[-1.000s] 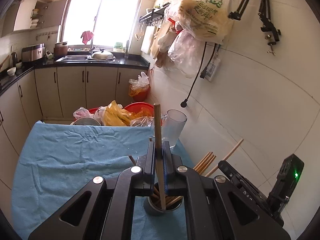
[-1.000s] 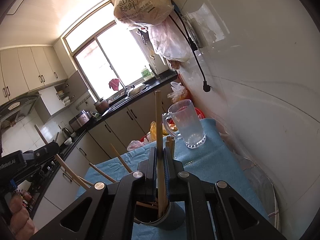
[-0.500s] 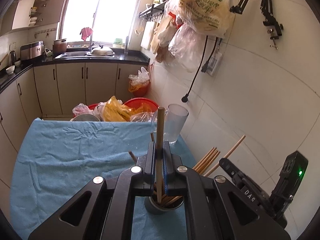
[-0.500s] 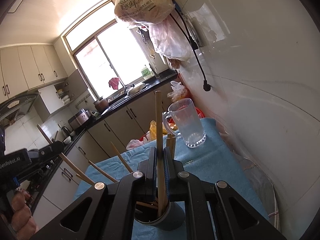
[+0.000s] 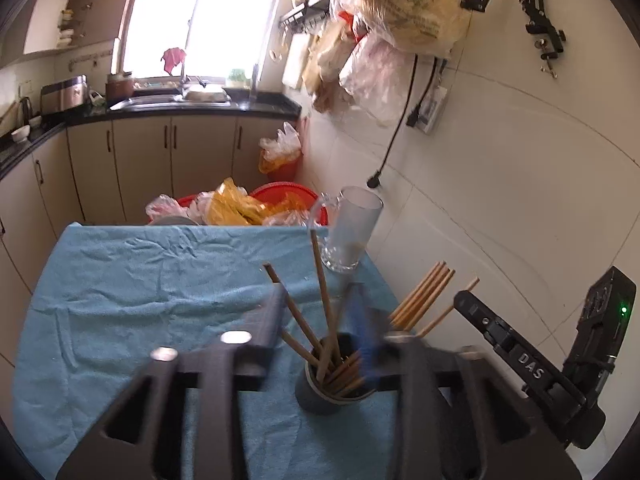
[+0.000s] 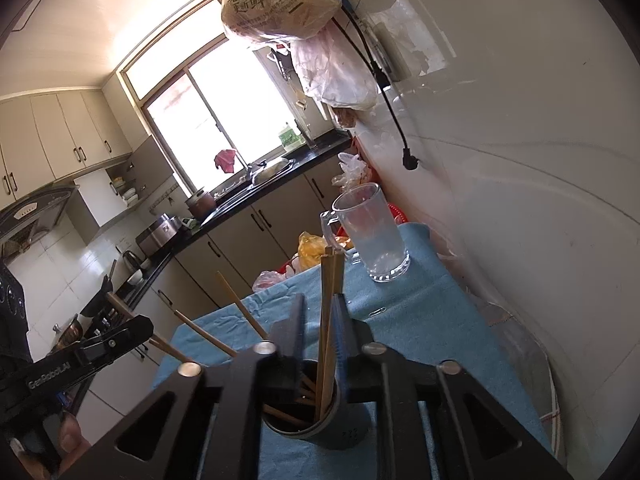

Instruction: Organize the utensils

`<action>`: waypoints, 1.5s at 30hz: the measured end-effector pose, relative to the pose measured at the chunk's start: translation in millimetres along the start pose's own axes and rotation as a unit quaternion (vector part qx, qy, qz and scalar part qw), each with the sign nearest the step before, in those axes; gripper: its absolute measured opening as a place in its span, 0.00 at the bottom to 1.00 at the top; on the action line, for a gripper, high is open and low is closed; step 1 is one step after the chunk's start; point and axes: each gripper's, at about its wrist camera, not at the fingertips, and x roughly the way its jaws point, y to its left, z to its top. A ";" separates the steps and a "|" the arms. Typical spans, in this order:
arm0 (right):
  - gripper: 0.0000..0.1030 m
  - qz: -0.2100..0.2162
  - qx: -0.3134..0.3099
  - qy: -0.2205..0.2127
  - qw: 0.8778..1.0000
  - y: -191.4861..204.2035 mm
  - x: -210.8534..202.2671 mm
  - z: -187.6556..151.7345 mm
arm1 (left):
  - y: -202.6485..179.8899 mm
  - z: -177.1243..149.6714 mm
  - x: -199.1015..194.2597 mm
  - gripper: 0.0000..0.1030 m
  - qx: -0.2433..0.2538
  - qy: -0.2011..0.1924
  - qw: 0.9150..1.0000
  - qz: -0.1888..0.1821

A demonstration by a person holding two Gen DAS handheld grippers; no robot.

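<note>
A dark cup [image 5: 320,394] holding several wooden chopsticks [image 5: 324,304] stands on the blue cloth [image 5: 140,280], close below both grippers. My left gripper [image 5: 316,312] is blurred, its jaws opening. One chopstick stands loose between them, leaning in the cup. In the right wrist view the same cup [image 6: 340,432] sits under my right gripper [image 6: 320,320], whose jaws are also opening. A pair of chopsticks [image 6: 330,280] rises between its fingers with a gap at the left side. The other gripper shows at each view's edge: the right gripper [image 5: 520,356], the left gripper [image 6: 80,360].
A glass mug [image 5: 352,228] stands at the cloth's far right corner by the tiled wall [image 5: 520,200]. Red basins with plastic bags [image 5: 240,208] sit beyond the table's far edge. A round white object [image 6: 520,360] leans by the wall on the right.
Both pairs of jaws have parted and let go of the chopsticks, which now lean in the cup. The left gripper has sunk slightly toward the cup.
</note>
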 end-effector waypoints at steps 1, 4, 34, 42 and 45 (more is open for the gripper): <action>0.28 -0.001 0.001 -0.003 1.000 -0.6 -2.2 0.2 | 0.4 -0.4 -2.5 0.42 0.001 -0.005 1.000 0.004; 0.39 -0.010 0.002 -0.014 1.000 -1.4 -10.8 0.2 | 3.5 -4.3 -8.0 0.51 -0.002 -0.007 1.000 0.012; 0.97 -0.176 -0.100 -0.045 0.978 27.9 -122.4 -93.9 | 30.6 -142.8 -77.6 0.95 0.052 -0.015 0.978 0.203; 0.97 -0.178 -0.120 -0.047 0.975 46.6 -136.4 -114.4 | 32.3 -157.7 -94.3 0.98 0.064 -0.010 0.979 0.195; 0.97 -0.178 -0.123 -0.044 0.975 52.3 -135.8 -117.9 | 36.8 -162.2 -97.0 0.98 0.064 0.000 0.979 0.196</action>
